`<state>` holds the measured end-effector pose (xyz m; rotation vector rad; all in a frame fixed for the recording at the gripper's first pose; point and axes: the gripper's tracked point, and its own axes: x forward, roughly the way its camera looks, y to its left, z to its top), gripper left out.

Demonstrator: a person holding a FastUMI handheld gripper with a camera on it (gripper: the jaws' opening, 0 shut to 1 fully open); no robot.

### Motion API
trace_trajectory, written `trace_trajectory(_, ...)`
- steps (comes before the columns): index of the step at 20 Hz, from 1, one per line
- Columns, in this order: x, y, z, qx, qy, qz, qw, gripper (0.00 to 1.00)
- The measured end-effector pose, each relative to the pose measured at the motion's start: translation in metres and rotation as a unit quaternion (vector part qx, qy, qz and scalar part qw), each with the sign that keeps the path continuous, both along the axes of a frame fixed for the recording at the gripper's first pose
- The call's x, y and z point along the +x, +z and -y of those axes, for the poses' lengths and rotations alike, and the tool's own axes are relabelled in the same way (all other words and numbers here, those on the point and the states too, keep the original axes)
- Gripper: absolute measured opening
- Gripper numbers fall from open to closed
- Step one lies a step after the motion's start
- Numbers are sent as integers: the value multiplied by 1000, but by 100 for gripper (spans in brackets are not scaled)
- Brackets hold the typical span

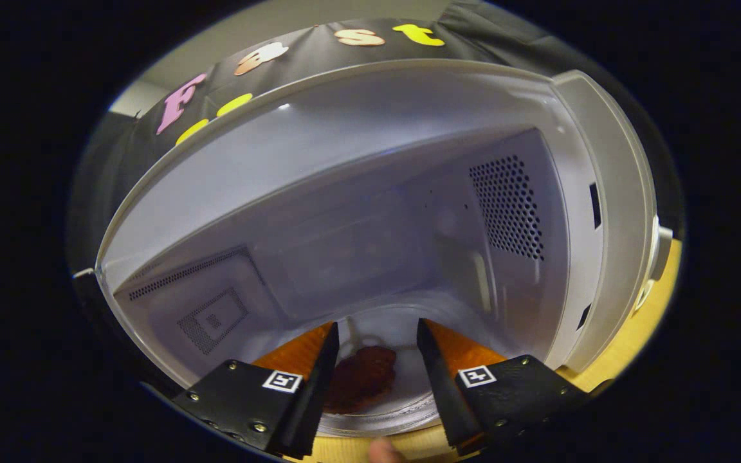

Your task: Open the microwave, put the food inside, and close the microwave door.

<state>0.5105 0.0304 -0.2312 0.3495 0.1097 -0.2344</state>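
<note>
A wooden bench carried the microwave, its cavity standing open before the gripper. The fingers were apart, clamped on nothing. The food, a dark reddish piece, lay on the glass turntable near its front edge, between them. Placing looked done; next, I judged, came backing out and swinging the door shut.

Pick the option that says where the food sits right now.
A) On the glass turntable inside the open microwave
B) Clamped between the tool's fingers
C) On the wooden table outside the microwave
A: the brown food lies on the glass turntable inside the microwave, seen between the fingers of the open tool, which do not touch it.
</note>
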Motion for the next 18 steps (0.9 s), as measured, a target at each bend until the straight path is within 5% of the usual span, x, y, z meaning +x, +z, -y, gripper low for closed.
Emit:
trace_trajectory(5,-36,28,-37,-30,81,6,996,76)
trace_trajectory(11,-127,67,-78,-23,177,5,984,76)
trace_trajectory(14,-193,121,-123,7,262,62,963,76)
trace_trajectory(18,-268,172,-170,-16,326,112,939,76)
